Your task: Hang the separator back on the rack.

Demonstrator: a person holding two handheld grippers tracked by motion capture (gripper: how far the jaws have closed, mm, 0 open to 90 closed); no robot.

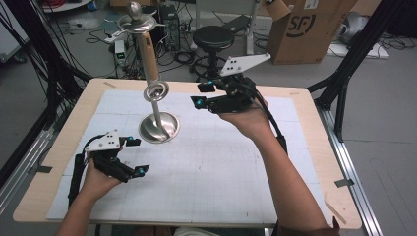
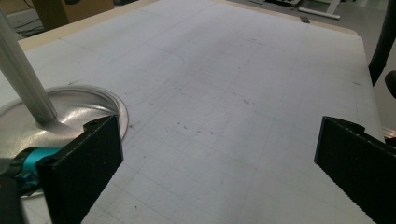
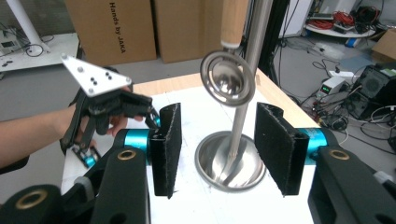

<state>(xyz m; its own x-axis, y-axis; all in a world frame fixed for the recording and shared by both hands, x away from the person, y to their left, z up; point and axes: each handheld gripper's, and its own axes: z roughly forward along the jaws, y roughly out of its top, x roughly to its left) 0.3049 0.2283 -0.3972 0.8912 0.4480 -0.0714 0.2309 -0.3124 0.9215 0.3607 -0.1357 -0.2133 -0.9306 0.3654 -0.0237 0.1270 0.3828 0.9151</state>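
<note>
A shiny metal stand rises from a round base (image 1: 158, 128) on the white gridded mat (image 1: 211, 162). A metal ladle with a wooden handle (image 1: 147, 55) hangs from the stand's top disc (image 1: 135, 23), its bowl (image 1: 156, 91) partway down the pole. My right gripper (image 1: 200, 95) is held open in the air to the right of the bowl. In the right gripper view the open jaws (image 3: 215, 149) frame the base (image 3: 219, 170), with the bowl (image 3: 228, 79) above them and farther off. My left gripper (image 1: 137, 156) is open near the base's front left, nothing between its jaws (image 2: 219, 172).
The stand's base (image 2: 70, 109) and pole (image 2: 23, 79) lie just left of the left jaw. Beyond the wooden table's (image 1: 305, 123) far edge stand a black stool (image 1: 213, 38), a cardboard box (image 1: 307, 29) and cables on the floor. Black frame legs (image 1: 344, 83) flank the table.
</note>
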